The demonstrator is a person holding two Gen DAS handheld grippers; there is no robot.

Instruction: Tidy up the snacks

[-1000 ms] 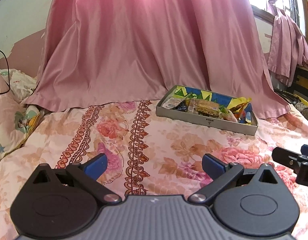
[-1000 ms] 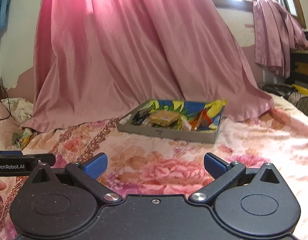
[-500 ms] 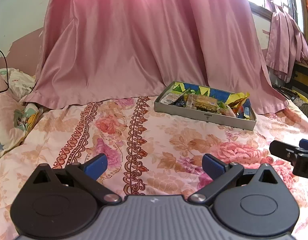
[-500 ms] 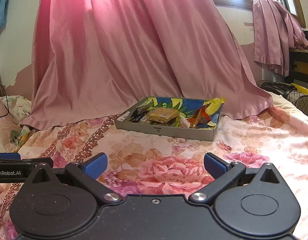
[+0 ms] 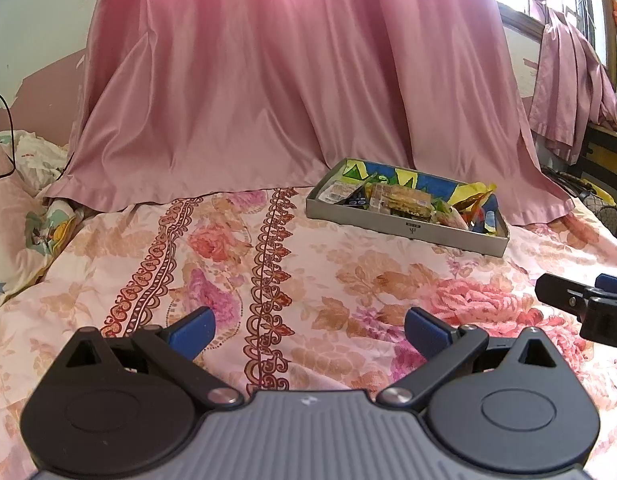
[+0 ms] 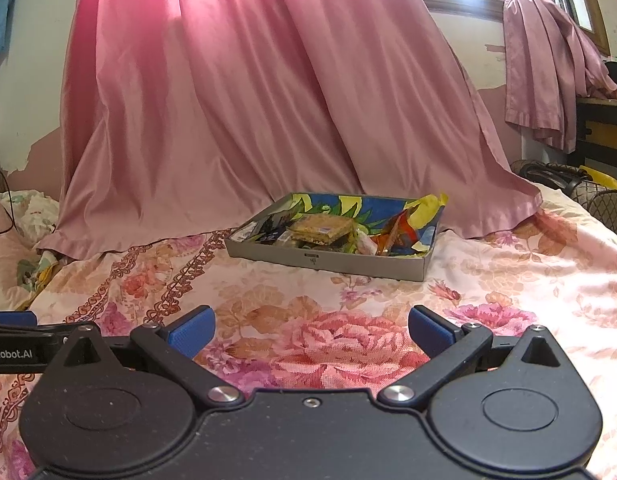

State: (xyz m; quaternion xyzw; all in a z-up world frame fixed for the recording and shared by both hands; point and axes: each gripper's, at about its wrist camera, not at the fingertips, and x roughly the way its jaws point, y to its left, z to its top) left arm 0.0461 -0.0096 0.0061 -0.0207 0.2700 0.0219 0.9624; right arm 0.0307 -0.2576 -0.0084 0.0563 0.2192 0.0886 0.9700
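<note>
Hovering wide and empty, both tongs (image 5: 310, 330) (image 6: 311, 330) are facing the snack tray (image 6: 328, 258) ahead on the bed (image 5: 228, 264); right tongs sitting nearer.

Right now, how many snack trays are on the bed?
1. The grey tray sits on the floral bedspread near the pink curtain, ahead of both grippers, snacks piled inside. No other tray is visible.

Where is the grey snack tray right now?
The shallow grey cardboard tray of snack packets sits on the floral bedspread, centre-right in both wrist views, just before the hem of the pink satin curtain.
</note>
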